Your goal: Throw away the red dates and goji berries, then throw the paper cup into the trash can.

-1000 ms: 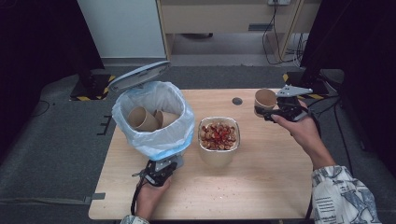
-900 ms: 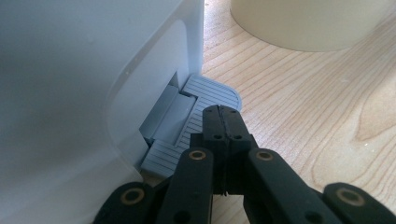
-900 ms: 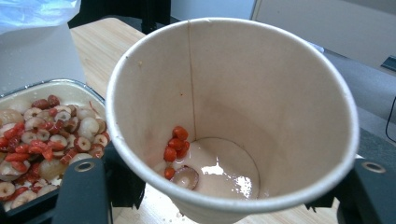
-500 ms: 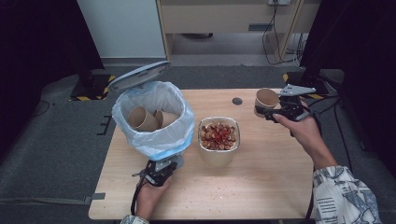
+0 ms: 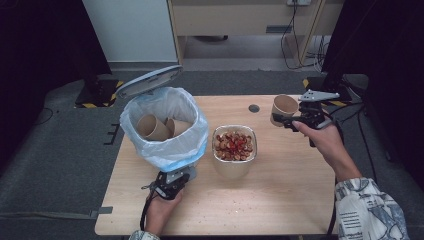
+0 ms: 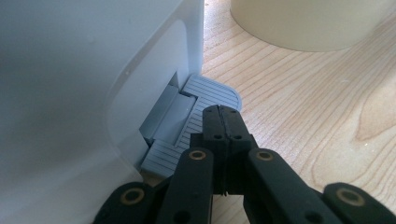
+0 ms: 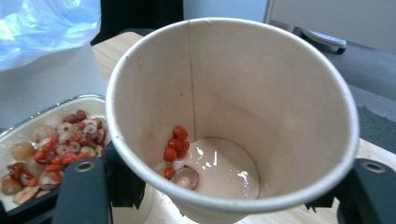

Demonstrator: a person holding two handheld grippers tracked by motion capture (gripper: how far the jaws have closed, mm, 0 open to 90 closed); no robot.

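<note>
— Wooden table (image 5: 280, 200) on grey carpet, seen from the high view; what sits on it?
— At the left a white pedal bin (image 5: 167, 127) lined with a pale blue bag, lid up, paper cups inside. Just right of it stands a container of dried fruit (image 5: 234, 146). The right gripper (image 5: 286, 120), at the table's far right, is pinching a paper cup (image 5: 284, 109) held tilted above the wood, well apart from the bin.
— And the other hand?
— The left gripper (image 5: 172, 181) rests at the bin's near foot.
— What does the left gripper view add?
— Its jaws are pressed together, the tips touching the grey ribbed pedal (image 6: 205, 105) at the bin's base, with nothing between them.
— And the right gripper view?
— The paper cup (image 7: 233, 121) sits between the spread black jaws, clamped at its sides, mouth toward the camera. A few red berries and a pale slice lie at its wet bottom; the fruit container (image 7: 51, 144) shows lower left
</note>
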